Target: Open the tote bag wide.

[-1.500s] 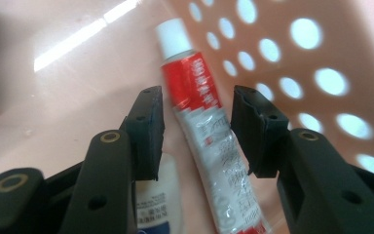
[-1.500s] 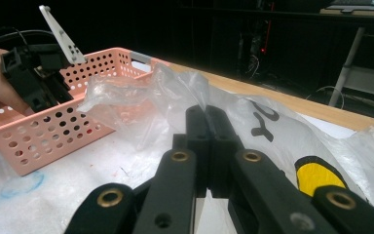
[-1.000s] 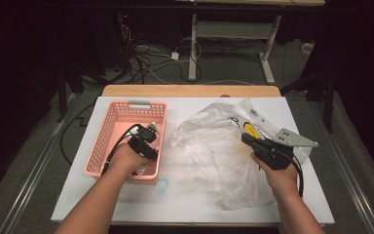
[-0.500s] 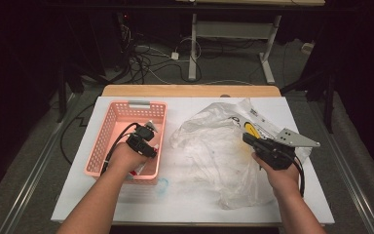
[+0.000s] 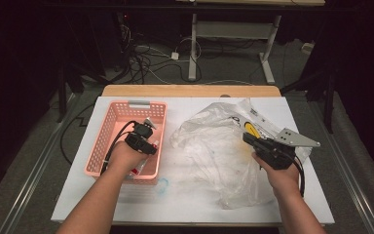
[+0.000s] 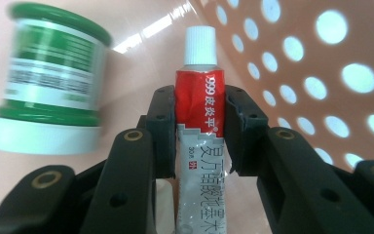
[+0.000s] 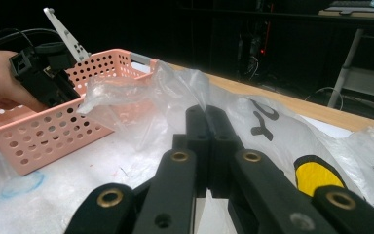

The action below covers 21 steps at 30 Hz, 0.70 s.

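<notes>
My left gripper (image 6: 199,105) is shut on a red and white tube (image 6: 197,87) with a white cap, low inside the pink basket (image 5: 108,126). A jar with a green lid (image 6: 48,83) lies on the basket floor just left of the tube. In the high view the left gripper (image 5: 143,141) sits over the basket's near right part. My right gripper (image 7: 205,114) has its jaws closed together on a fold of the clear plastic bag (image 7: 141,97), which rises to a peak at the tips. The bag (image 5: 214,146) lies crumpled over the table's middle and right.
The white table (image 5: 185,204) carries a blue ring mark (image 5: 162,185) just in front of the basket. A yellow and black print (image 7: 319,175) shows through the bag. Cables and desk legs stand on the dark floor beyond the far edge.
The left gripper has shifted slightly inside the basket with the tube still in it. The right gripper and the bag have stayed put.
</notes>
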Each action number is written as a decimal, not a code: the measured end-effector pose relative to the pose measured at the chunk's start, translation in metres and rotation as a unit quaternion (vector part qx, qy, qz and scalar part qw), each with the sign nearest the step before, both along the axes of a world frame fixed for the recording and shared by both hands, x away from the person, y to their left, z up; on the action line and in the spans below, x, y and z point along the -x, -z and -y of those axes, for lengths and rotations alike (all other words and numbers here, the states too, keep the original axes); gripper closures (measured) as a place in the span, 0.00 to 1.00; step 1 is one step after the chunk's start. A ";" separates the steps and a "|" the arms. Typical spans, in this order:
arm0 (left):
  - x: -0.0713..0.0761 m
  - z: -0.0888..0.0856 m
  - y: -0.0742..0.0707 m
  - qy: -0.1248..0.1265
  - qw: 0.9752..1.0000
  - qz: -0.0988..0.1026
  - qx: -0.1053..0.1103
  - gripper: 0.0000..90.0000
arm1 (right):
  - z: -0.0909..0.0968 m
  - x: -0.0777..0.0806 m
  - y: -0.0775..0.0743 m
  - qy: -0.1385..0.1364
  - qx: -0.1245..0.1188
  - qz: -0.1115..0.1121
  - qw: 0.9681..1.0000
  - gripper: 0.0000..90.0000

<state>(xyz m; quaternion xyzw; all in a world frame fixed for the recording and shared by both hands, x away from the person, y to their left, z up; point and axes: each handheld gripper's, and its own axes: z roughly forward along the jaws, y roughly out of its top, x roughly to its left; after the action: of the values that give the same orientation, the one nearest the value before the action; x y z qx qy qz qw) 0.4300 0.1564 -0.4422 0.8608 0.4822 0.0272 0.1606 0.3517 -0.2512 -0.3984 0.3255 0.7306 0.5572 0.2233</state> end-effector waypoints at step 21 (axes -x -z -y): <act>0.025 -0.011 -0.019 -0.006 0.992 0.111 0.068 0.74 | 0.003 0.002 -0.002 0.003 -0.004 0.007 1.000 1.00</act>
<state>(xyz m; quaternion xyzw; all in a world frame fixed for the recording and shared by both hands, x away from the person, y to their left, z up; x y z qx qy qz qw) 0.4053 0.1672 -0.4229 0.8369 0.4672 0.0904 0.2706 0.3499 -0.2540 -0.3959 0.3245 0.7259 0.5618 0.2284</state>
